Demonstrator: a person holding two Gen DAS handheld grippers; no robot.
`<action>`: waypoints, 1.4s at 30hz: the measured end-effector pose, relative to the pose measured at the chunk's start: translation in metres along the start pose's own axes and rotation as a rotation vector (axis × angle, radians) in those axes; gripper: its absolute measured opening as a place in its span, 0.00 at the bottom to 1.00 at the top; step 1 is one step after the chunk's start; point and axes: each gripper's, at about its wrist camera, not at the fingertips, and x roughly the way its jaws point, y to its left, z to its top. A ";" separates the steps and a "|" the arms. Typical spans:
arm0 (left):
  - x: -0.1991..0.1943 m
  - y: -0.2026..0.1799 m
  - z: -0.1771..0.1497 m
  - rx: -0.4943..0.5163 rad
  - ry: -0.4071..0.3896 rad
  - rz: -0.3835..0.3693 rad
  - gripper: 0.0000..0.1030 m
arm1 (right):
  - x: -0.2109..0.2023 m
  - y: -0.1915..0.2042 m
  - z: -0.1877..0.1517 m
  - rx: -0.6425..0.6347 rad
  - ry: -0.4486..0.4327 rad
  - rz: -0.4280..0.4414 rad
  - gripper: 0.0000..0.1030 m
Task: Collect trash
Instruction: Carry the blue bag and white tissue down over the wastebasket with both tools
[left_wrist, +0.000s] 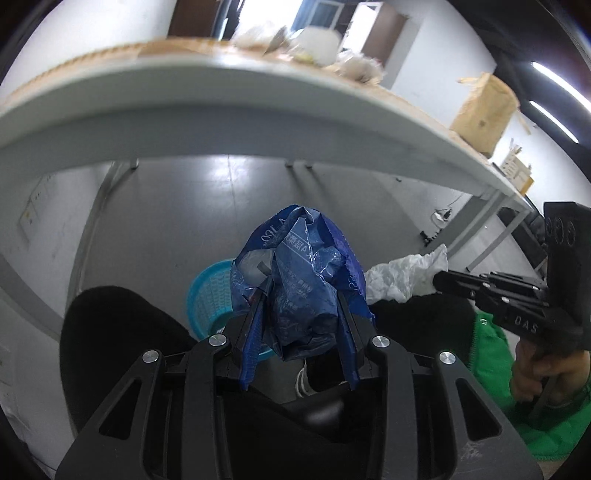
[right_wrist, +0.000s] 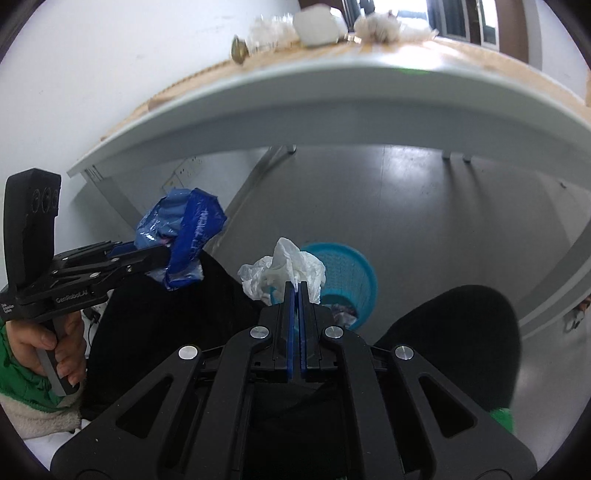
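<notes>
The left gripper (left_wrist: 301, 295) is clamped on a crumpled blue plastic wrapper (left_wrist: 299, 273), and the right gripper (right_wrist: 295, 286) pinches a white plastic bag (right_wrist: 286, 269) between closed jaws; both hang above the teal mesh wastebasket (right_wrist: 351, 273) on the floor below the table (right_wrist: 332, 92).

A plain office or workroom is showing here: a long grey-edged desk (left_wrist: 221, 96) is standing on metal legs over a glossy grey floor (right_wrist: 424, 206), a cardboard box (left_wrist: 484, 110) is sitting on it, and wall sockets (right_wrist: 186, 168) and bare white walls are lining the room.
</notes>
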 end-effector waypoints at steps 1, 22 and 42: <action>0.008 0.004 0.000 -0.014 0.014 0.007 0.34 | 0.008 -0.002 0.001 0.002 0.012 -0.002 0.01; 0.139 0.041 0.016 -0.141 0.251 0.128 0.34 | 0.140 -0.042 0.002 0.095 0.234 -0.070 0.01; 0.217 0.079 0.027 -0.315 0.406 0.130 0.35 | 0.267 -0.077 0.014 0.153 0.453 -0.103 0.01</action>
